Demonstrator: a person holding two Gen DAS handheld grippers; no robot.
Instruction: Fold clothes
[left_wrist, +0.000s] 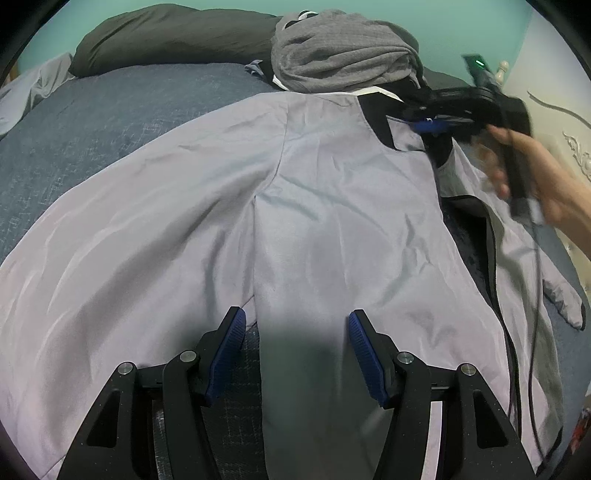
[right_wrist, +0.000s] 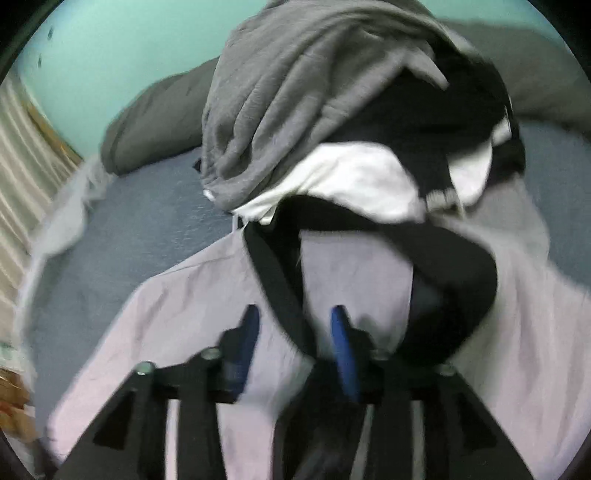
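Lilac jacket (left_wrist: 332, 206) lies spread flat on the bed (left_wrist: 92, 140), sleeves out to both sides; no fold visible yet, so nearly all of the folding appears left to do. Left tool (left_wrist: 297, 354) hovers over the hem, jaws spread, nothing between them. Right tool (right_wrist: 295, 350) at the black collar (right_wrist: 280, 295), jaws parted; collar band runs between them, not pinched. Left view alone shows the whole garment, the zipper edge and the person's hand (left_wrist: 546, 177). Right view alone shows the collar loop up close, plus the pile of grey, white and black clothes (right_wrist: 295, 110) behind it.
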